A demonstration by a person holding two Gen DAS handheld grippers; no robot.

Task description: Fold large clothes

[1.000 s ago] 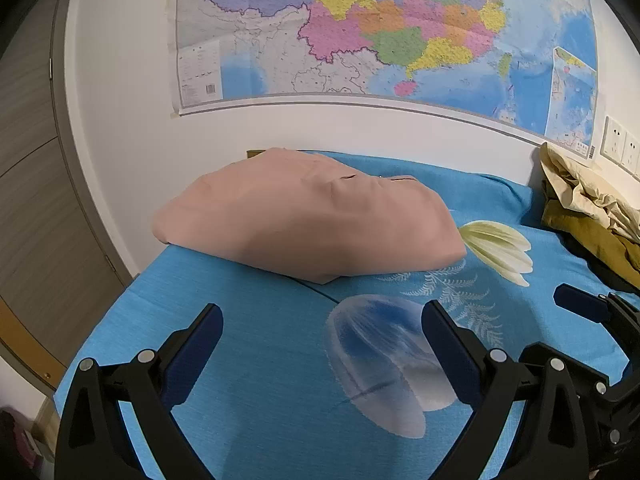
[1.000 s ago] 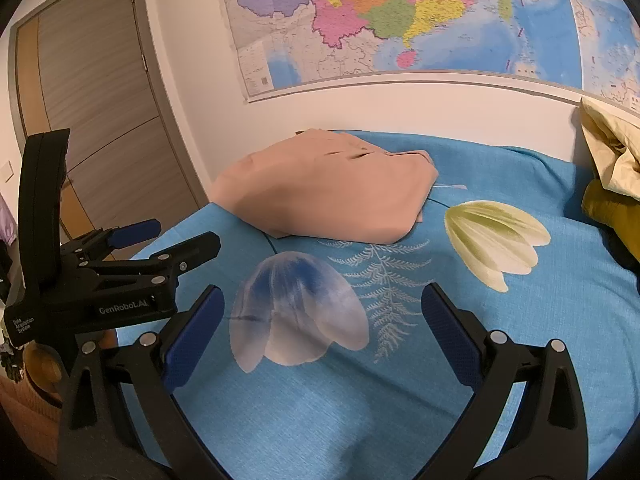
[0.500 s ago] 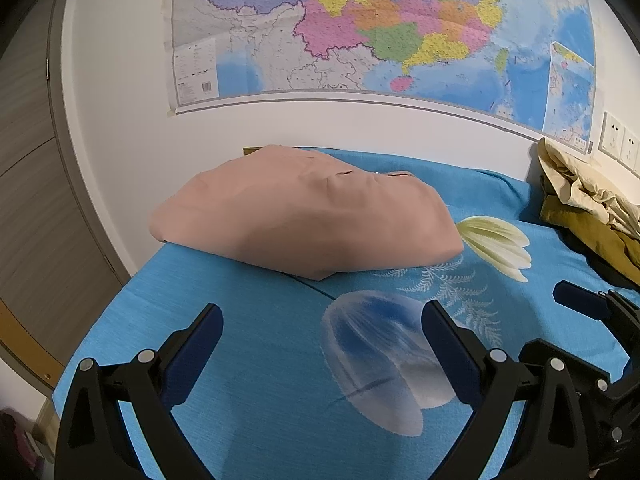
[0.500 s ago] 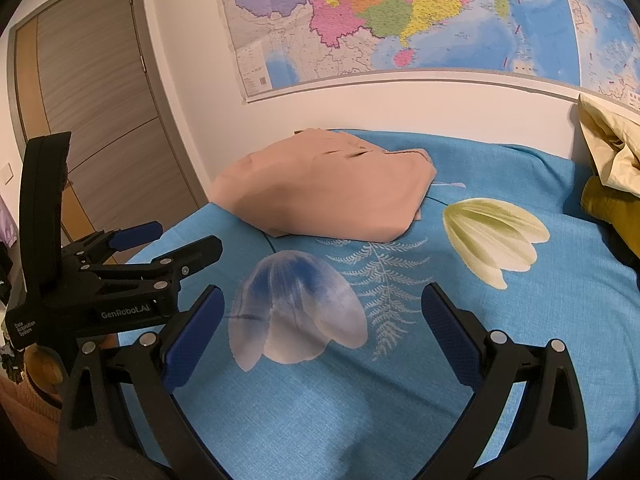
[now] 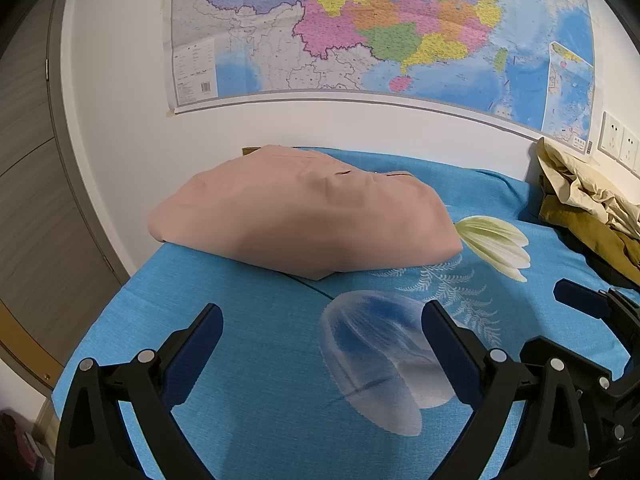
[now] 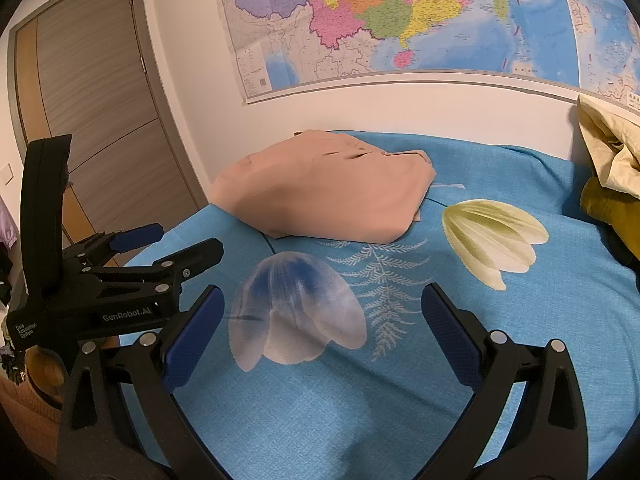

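So the biggest thing here is the bed (image 5: 248, 360), covered in a bright blue sheet printed with big flowers and a fern, and it fills most of both wrist views. Behind it there's a white wall with a huge colourful map (image 5: 380, 28) taped across it, and a grey-brown door (image 6: 92, 120) off to the left side. Next down in size is the pink garment (image 5: 304, 216), sitting folded in a neat-ish bundle at the far left part of the bed, right up near the wall, with its near edge just beside the white tulip print. Over at the right edge of the bed there's a rumpled heap of other clothes (image 5: 584, 208), cream on top of mustard, well apart from the pink one. Then the tools: the left gripper (image 5: 322, 328) hangs over the blue sheet with its jaws spread wide and nothing between them, short of the pink bundle. The right gripper (image 6: 322, 312) is the same deal, jaws wide apart, empty, above the pale blue flower print. From the right wrist camera you can also see the left one sticking in from the left side, both side by side and neither touching the cloth.
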